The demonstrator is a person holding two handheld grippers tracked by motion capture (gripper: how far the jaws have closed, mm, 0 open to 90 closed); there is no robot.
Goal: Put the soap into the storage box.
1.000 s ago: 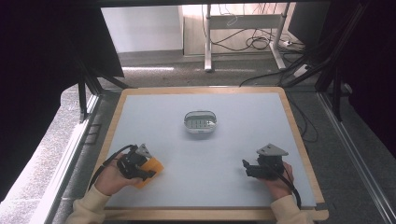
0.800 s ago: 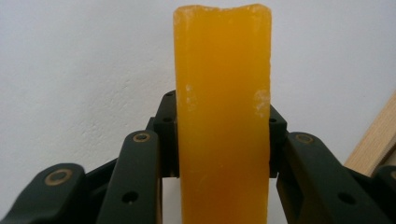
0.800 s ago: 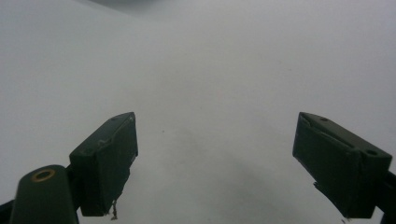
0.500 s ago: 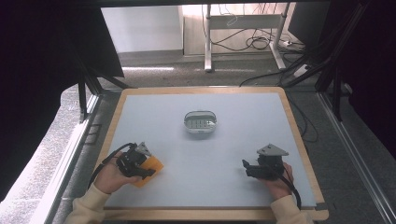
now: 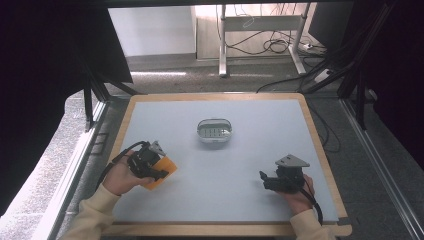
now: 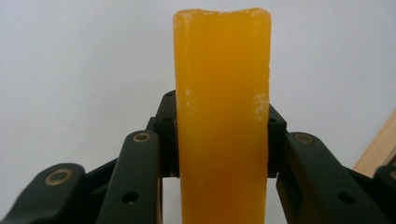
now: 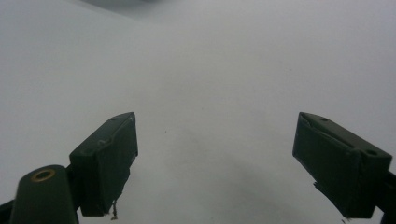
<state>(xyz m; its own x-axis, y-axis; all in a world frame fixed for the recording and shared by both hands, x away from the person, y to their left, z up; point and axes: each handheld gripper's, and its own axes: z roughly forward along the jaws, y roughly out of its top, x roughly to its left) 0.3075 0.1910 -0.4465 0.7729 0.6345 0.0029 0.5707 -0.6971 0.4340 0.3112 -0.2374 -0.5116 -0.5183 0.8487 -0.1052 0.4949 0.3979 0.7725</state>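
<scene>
Orange sponge (image 6: pixel 222 116), a thick yellow-orange block, sat clamped between the jaws of the left claw (image 6: pixel 222 135), standing up past the jaw tips in the left gripper view, with pale tabletop beyond it. From the high view, the left claw (image 5: pixel 150 167) was near the front left of the table (image 5: pixel 240 200), and the sponge (image 5: pixel 164 172) stuck out of it on the side toward the table's middle, apparently just off the surface, though contact could not be ruled out. The right claw (image 5: pixel 267 181), at the front right and well apart from the left one, had its jaws wide apart with nothing between them; in the right gripper view the claw (image 7: pixel 215 163) looked down on bare table.

Farther away, beyond both claws and about midway between them, a small oval grey dish (image 5: pixel 215 131) with a slotted insert sat empty near the table's centre.

Judging by this layout, the pick-up looked done: the sponge was gripped. What seemed left was carrying it forward to the dish and setting it down there, if that was the aim. The right claw had no part in hand yet.
</scene>
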